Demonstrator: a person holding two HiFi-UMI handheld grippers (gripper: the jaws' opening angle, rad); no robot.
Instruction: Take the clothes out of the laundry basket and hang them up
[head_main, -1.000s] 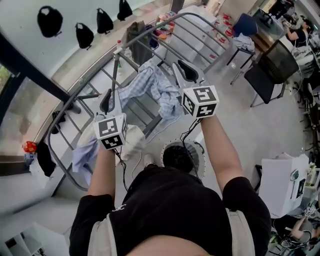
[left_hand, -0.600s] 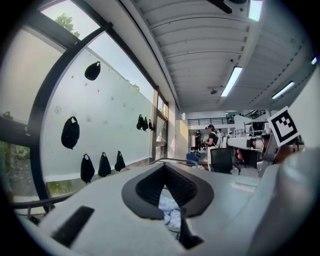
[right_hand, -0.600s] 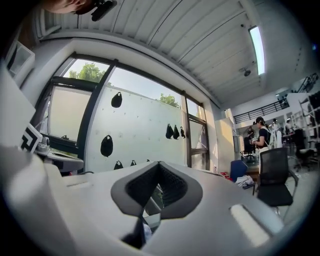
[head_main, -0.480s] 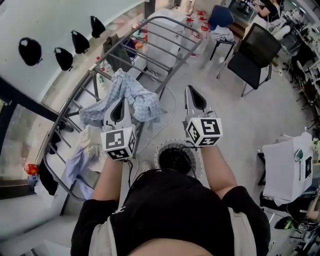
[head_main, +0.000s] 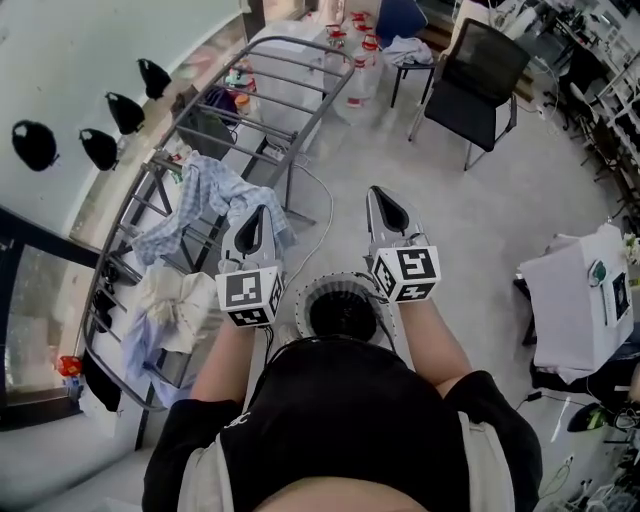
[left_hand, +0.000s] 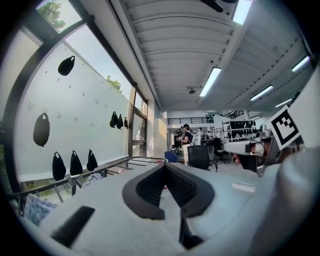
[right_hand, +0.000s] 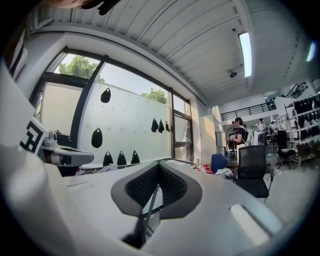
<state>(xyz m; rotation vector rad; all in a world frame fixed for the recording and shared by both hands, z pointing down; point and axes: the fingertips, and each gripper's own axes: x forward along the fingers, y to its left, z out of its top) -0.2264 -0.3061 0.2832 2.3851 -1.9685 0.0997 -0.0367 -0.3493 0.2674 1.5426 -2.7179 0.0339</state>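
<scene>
Both sets of fingers are together and hold nothing: left gripper (head_main: 250, 228) and right gripper (head_main: 389, 212) point level, side by side over the basket (head_main: 305, 297). The gripper views show the pads meeting with no cloth between.

Where the clothes are:
- Checked shirt (head_main: 213, 192) is draped over the rack (head_main: 300, 105), just left of my left gripper.
- White cloth (head_main: 178, 302) and a pale blue piece (head_main: 140, 345) are on the bars nearer me.
- Basket sits on the floor right at my feet. Its inside is dark, so I can't tell what's left in it.

Handling, my guess:
- Clothes are light, limp and not fragile or slippery. They bunch up and trail.
- I'd pinch a thick fold, or a collar or hem if one shows. Two grips well apart would let me spread a piece over a bar.
- The basket looks light and may tip or drag if cloth snags on its rim.

Room:
- Rack bars and a wall crowd the left side, so sleeves can catch there.
- Floor ahead and to the right is open.
- Chair (head_main: 478, 85) is well apart, and the white box (head_main: 575, 300) sits off to the right.
</scene>
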